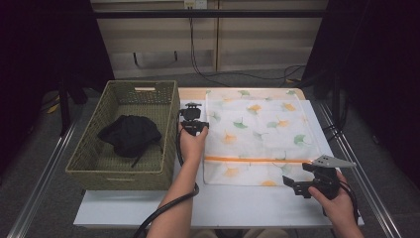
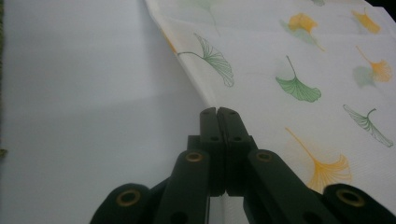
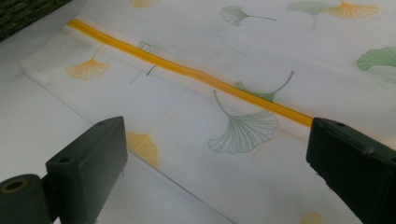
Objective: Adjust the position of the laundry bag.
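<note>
Mesh laundry bag (image 1: 255, 136), white with green and orange ginkgo leaves printed on it, lies flat on the white table top (image 1: 124, 208), filling the middle and right of it. An orange zipper (image 1: 252, 159) runs across the bag near its front edge.

The left gripper (image 1: 194, 126) sits at the bag's left edge, about halfway along it. In the left gripper view its two black jaws are pressed together, tips right at the border where cloth meets table (image 2: 93, 93); whether a bit of the edge (image 2: 187, 70) is pinched between them cannot be told.

The right gripper (image 1: 299, 186) hovers over the bag's front right corner, held from below by the person's right hand (image 1: 339, 203). Its jaws stand wide apart with nothing between them, and the right gripper view looks past them onto the zipper (image 3: 187, 70) and a green leaf print (image 3: 243, 130).

Left of the bag stands a woven green basket (image 1: 91, 168), touching the table's left side, with a black garment (image 1: 130, 135) bunched up inside it.
</note>
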`<state>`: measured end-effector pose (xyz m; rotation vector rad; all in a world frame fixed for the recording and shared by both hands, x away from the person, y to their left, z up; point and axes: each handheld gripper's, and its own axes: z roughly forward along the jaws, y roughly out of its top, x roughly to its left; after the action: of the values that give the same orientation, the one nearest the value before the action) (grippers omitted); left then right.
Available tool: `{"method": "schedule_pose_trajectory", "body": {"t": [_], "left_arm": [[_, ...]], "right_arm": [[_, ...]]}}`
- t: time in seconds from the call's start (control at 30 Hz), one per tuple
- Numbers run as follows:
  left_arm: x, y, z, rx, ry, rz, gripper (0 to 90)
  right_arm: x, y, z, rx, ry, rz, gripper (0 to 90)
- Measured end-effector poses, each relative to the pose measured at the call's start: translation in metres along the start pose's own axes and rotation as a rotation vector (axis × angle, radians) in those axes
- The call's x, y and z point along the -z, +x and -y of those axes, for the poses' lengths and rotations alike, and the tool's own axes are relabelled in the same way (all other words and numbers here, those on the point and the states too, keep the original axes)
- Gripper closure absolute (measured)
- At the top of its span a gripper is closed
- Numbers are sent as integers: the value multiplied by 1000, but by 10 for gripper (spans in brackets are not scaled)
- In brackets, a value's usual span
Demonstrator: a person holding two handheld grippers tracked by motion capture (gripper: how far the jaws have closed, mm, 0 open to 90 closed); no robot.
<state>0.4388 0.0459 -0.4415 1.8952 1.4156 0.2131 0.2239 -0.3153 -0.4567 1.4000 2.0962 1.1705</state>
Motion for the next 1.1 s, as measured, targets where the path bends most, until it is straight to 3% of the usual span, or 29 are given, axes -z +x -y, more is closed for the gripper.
{"method": "schedule_pose_trajectory", "body": {"t": [0.43,0.63,1.1], "left_arm": [[20,9,-9,-2,-6,-27,897],[28,13,-12,18,-28,-45,896],[33,17,-12,18,-28,-66,891]], "right_arm": [[-1,1,-1,3,-2,-4,52],[0,1,-1,2,-3,-4,52],[-1,3,-1,5,-1,-6,52]]}}
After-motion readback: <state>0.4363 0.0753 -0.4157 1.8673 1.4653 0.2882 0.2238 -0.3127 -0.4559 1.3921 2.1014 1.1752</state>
